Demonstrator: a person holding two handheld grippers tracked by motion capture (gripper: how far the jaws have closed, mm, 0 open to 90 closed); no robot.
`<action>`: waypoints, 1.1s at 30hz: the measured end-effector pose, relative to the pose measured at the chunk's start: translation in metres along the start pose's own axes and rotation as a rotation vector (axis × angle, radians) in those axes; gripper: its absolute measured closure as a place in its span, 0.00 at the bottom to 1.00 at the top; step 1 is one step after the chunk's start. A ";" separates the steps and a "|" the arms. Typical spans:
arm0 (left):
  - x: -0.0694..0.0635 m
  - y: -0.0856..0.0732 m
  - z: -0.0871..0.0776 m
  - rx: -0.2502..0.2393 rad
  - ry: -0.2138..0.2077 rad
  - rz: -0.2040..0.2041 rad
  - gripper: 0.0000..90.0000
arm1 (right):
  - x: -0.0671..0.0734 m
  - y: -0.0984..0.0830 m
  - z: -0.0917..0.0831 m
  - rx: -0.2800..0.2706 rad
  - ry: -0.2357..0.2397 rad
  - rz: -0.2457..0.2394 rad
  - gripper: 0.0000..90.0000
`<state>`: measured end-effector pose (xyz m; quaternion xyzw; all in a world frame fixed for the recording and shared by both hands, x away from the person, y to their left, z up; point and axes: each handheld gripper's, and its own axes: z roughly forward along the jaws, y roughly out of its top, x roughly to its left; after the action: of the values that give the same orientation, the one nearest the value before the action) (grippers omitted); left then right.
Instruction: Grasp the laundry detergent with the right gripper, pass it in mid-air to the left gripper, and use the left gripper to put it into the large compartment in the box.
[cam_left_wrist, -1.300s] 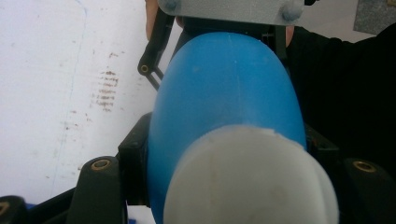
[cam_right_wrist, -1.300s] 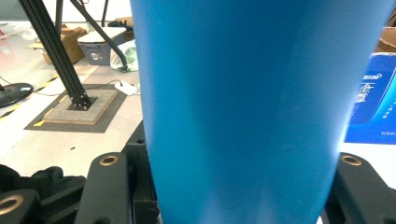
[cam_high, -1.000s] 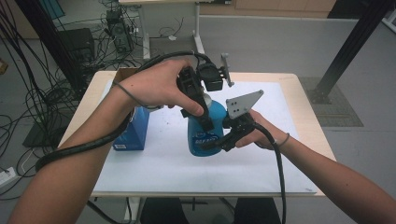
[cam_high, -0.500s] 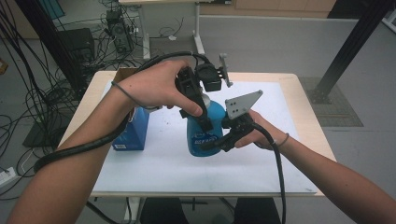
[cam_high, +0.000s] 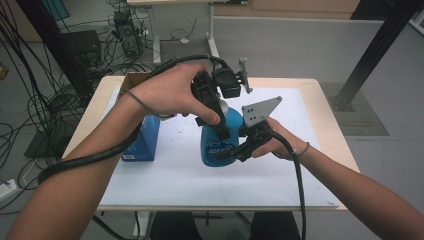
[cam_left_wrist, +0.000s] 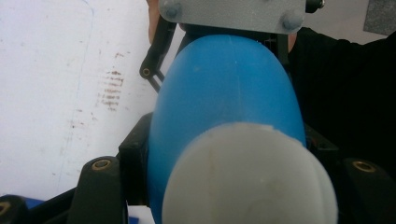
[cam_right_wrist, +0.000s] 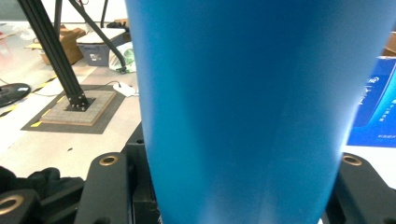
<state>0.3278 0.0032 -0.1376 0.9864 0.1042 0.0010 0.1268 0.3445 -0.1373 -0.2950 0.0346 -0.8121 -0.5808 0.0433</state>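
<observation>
A blue plastic bottle (cam_high: 215, 147) with a white cap (cam_left_wrist: 247, 182) stands upright on the white mat (cam_high: 190, 185). My left gripper (cam_high: 221, 129) comes down from above and is shut on the bottle's top, its jaws on either side of the cap. From the right, my right gripper (cam_high: 234, 150) is shut on the bottle's body (cam_right_wrist: 252, 93), with the blue wall pressed between both jaws. The right gripper's grey plate (cam_left_wrist: 233, 14) shows beyond the bottle in the left gripper view.
A blue carton (cam_high: 145, 140) stands on the mat just left of the bottle, partly under the left forearm, and a brown cardboard box (cam_high: 134, 80) sits at the table's back left. Cables trail from both grippers. A black frame post (cam_right_wrist: 56, 51) stands on the floor.
</observation>
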 end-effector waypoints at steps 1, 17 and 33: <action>0.000 0.000 0.000 0.001 0.000 0.000 0.42 | 0.000 0.000 0.000 -0.002 0.003 0.001 0.46; 0.000 0.004 0.000 0.017 0.010 -0.018 0.42 | 0.000 -0.004 0.000 -0.043 0.001 0.020 0.41; 0.003 -0.001 -0.001 0.021 0.006 -0.050 0.42 | -0.004 -0.007 -0.006 -0.055 -0.063 0.034 0.00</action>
<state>0.3303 0.0050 -0.1366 0.9847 0.1293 -0.0002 0.1164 0.3492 -0.1445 -0.3003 0.0012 -0.7973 -0.6029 0.0286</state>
